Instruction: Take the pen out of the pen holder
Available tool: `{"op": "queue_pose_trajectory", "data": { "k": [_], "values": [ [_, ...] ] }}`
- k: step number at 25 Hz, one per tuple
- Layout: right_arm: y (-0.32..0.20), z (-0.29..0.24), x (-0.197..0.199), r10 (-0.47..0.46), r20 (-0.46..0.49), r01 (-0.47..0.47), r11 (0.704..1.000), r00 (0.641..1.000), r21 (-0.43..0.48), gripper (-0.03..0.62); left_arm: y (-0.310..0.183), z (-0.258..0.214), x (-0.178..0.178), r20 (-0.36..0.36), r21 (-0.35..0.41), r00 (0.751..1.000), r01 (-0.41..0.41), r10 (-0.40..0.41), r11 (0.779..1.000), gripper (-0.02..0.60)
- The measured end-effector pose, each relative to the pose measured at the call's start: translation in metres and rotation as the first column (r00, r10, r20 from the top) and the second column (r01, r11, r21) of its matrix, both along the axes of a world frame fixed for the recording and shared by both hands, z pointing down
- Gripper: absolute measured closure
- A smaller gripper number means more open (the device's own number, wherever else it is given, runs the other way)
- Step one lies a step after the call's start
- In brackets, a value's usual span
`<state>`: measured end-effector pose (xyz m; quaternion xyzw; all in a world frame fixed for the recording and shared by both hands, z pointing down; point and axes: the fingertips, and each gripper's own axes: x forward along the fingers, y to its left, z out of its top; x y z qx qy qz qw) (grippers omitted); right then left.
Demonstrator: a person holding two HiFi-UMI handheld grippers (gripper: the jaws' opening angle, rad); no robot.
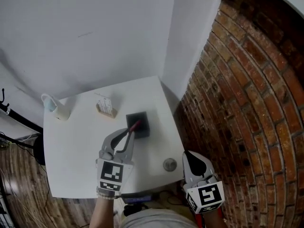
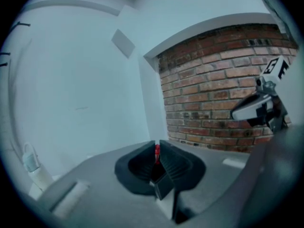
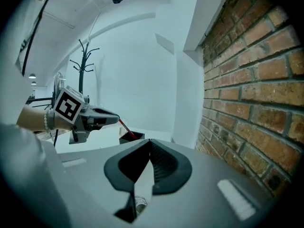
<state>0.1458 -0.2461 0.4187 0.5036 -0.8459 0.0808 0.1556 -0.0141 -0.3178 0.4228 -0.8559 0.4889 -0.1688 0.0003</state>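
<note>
A black square pen holder (image 1: pixel 140 123) stands near the middle of the white table (image 1: pixel 80 146). My left gripper (image 1: pixel 130 130) is shut on a red pen (image 1: pixel 135 126), and it hovers at the holder's near left side. The pen slants down from the jaws, and its lower end still reaches into the holder (image 3: pixel 132 137). In the left gripper view the red pen (image 2: pixel 156 153) shows pinched between the black fingertips. In the right gripper view the left gripper (image 3: pixel 116 118) holds the pen (image 3: pixel 124 127) above the holder. My right gripper (image 1: pixel 186 155) hangs off the table's near right corner, shut with nothing in it (image 3: pixel 150 141).
A small round lid-like object (image 1: pixel 169 164) lies near the table's near right corner. A white and pale blue object (image 1: pixel 54 107) and a small tan box (image 1: pixel 106 108) sit at the far left. A brick wall (image 1: pixel 247 94) runs close along the table's right side.
</note>
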Motion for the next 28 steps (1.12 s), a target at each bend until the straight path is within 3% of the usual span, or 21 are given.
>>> {"op": "queue_pose_trajectory", "data": {
  "k": [11,17,22,28],
  "values": [
    [0.0,-0.019,-0.019,-0.058,0.013,0.058,0.997,0.998,0.051,0.589,0.02,-0.037,-0.01,-0.014,0.066,1.0,0.028,-0.027,0.997,0.56],
    [-0.004,-0.03,-0.039,-0.115,0.015,0.114,0.99,0.993,0.084,0.591,0.034,-0.051,-0.033,-0.058,0.06,0.993,0.103,-0.1,0.993,0.561],
    [-0.01,-0.038,-0.058,-0.171,0.019,0.168,0.98,0.985,0.111,0.589,0.046,-0.064,-0.053,-0.018,0.116,0.991,0.134,-0.133,0.984,0.561],
    [-0.014,-0.047,-0.087,-0.24,0.02,0.235,0.962,0.97,0.136,0.589,0.064,-0.073,-0.083,-0.029,0.12,0.978,0.21,-0.208,0.97,0.561]
  ]
}}
